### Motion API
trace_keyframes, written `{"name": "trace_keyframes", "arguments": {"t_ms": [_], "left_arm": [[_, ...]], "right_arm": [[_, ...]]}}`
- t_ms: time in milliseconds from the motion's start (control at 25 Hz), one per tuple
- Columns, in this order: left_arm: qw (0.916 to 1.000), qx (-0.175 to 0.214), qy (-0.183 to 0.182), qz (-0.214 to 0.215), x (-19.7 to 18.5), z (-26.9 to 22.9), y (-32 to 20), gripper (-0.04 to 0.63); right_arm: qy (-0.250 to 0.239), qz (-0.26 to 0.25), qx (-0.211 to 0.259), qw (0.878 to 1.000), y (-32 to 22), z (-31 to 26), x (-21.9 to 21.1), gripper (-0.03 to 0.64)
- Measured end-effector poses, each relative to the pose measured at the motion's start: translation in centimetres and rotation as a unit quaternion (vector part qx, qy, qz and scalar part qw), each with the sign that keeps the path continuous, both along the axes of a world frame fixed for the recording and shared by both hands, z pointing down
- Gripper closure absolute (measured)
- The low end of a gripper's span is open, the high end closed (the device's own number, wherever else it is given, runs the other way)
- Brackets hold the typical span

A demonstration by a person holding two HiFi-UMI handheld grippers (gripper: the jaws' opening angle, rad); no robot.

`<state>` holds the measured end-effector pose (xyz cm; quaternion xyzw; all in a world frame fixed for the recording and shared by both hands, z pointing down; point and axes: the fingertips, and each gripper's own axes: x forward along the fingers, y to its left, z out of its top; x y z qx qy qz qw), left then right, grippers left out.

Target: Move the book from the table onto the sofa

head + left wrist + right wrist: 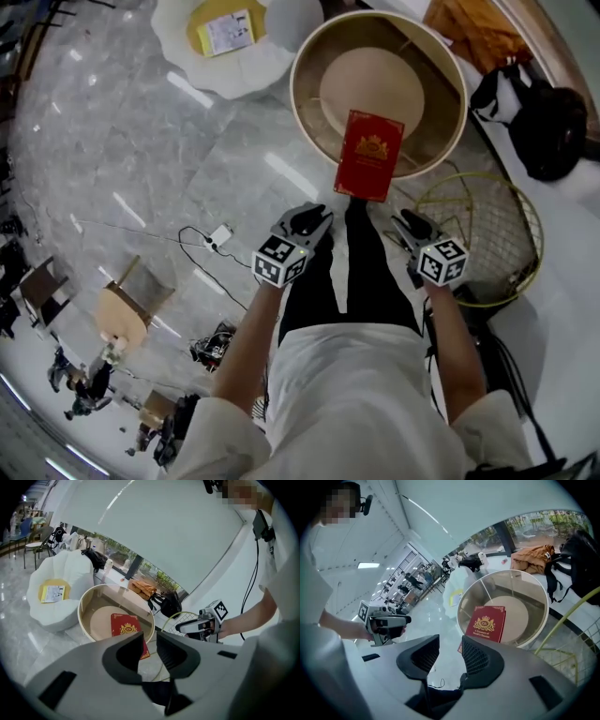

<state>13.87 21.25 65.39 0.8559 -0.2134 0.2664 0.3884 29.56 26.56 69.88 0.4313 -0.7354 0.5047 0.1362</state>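
Observation:
A red book (369, 155) with a gold crest lies on the near edge of a round glass-topped table (302, 66), overhanging the rim a little. It shows in the left gripper view as the book (126, 626) and in the right gripper view as the book (490, 623). My left gripper (314, 217) and right gripper (405, 223) hover side by side just short of the book, above my legs. Seen from its own camera, the left gripper (150, 644) is open with a narrow gap and nothing between the jaws. The right gripper (451, 648) is likewise open and empty. A white sofa (187, 37) stands left of the table.
A yellow cushion with a paper sheet (223, 30) lies in the sofa. A yellow wire basket (487, 234) stands right of the table. A black backpack (539, 112) and a brown garment (473, 33) lie behind. A cable with a white plug (220, 234) runs across the marble floor.

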Motion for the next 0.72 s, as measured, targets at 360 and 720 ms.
{"name": "trace_keyframes", "arguments": {"t_ms": [360, 720], "left_arm": [[0.9992, -0.033, -0.011, -0.02, 0.3, 7.2, -0.1, 0.479], [0.9958, -0.078, -0.044, -0.015, 0.6, 15.2, -0.1, 0.431]], "right_arm": [[0.0, -0.01, -0.048, 0.999, 0.4, 7.2, -0.6, 0.411], [-0.002, 0.003, -0.1, 0.995, 0.5, 14.9, -0.6, 0.364]]}}
